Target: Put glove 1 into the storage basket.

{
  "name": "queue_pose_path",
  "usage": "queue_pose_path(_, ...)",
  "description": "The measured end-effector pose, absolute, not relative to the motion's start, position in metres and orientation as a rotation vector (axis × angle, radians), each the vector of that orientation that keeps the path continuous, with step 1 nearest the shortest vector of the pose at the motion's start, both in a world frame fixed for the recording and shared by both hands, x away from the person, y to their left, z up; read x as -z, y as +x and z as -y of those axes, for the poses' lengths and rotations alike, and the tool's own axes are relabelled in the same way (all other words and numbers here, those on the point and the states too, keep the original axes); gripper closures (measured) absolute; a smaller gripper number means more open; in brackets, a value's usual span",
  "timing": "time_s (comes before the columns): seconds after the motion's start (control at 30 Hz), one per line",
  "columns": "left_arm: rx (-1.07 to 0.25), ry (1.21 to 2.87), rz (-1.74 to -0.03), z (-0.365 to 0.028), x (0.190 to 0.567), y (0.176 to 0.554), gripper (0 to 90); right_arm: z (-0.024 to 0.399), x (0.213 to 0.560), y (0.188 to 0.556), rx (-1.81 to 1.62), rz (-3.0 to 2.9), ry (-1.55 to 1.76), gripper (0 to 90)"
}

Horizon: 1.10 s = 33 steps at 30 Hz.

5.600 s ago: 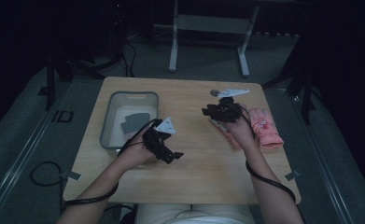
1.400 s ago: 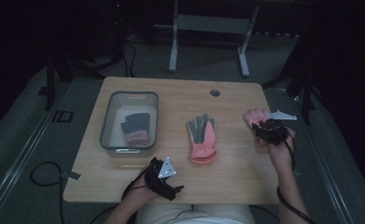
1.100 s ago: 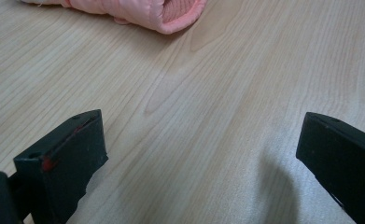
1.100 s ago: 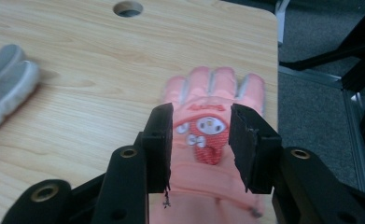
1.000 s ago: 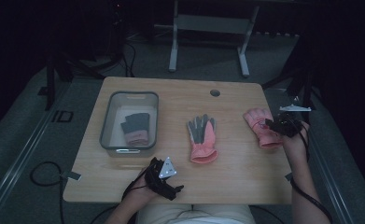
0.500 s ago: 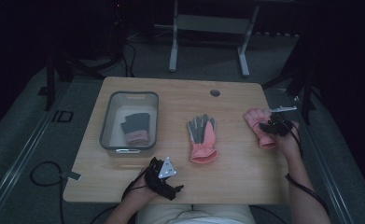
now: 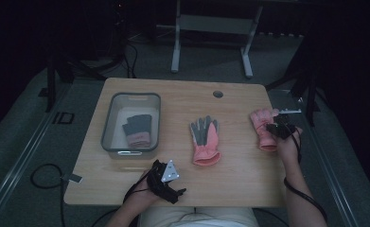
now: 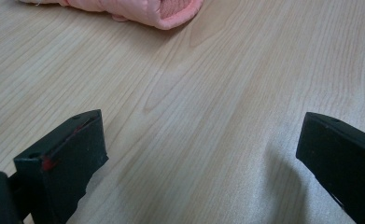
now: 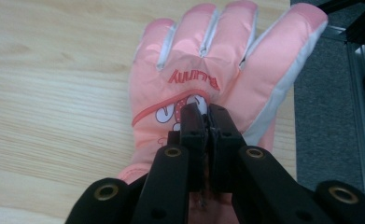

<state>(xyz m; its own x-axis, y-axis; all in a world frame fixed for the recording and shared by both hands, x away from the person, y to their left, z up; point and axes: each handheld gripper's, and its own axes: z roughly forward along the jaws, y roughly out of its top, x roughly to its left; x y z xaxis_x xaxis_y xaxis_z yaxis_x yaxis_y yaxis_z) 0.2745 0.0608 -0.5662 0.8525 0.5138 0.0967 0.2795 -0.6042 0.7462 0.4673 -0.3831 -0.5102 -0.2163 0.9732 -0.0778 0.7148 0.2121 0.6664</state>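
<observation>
A pink glove (image 7: 262, 130) lies back up at the table's right edge, its fingers pointing away (image 9: 208, 60). My right gripper (image 7: 273, 128) sits on the back of it; its jaws have just been closing and now stand together (image 9: 207, 114), pinching the glove's fabric between them. A second pink glove (image 7: 205, 139) lies grey palm up mid-table; its cuff (image 8: 147, 9) shows ahead of my left gripper (image 8: 199, 140). That left gripper (image 7: 173, 189) rests open near the front edge with bare wood between its jaws.
A clear grey bin (image 7: 114, 142) stands at the table's left with a dark glove (image 7: 137, 130) inside. A round hole (image 7: 217, 93) sits near the far edge. The right-hand glove lies close to the table's right edge, with floor and a metal rail (image 9: 357, 93) beyond.
My right hand came down and slightly left onto the right-hand pink glove, and its jaws went from apart to together. The left hand and middle glove stayed put.
</observation>
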Motion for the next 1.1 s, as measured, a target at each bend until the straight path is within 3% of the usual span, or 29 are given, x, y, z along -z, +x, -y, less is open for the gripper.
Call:
queue_pose_path(0.33, -0.384, 2.248, -0.570, -0.061, 0.566, 0.275, 1.2, 0.339, 0.460, 0.433, -0.879, -1.933, 1.539, 86.5)
queue_pose_path(0.5, -0.381, 2.250, -0.569, -0.061, 0.566, 0.274, 1.2, 0.313, 0.451, 0.418, -0.922, -1.943, 1.528, 86.5)
queue_pose_path(0.83, -0.381, 2.247, -0.565, -0.061, 0.566, 0.274, 1.2, 0.285, 0.459, 0.396, -0.927, -1.943, 1.540, 86.4)
queue_pose_path(1.1, -0.378, 2.243, -0.566, -0.061, 0.566, 0.274, 1.2, 0.287, 0.491, 0.398, -0.878, -1.965, 1.604, 86.3)
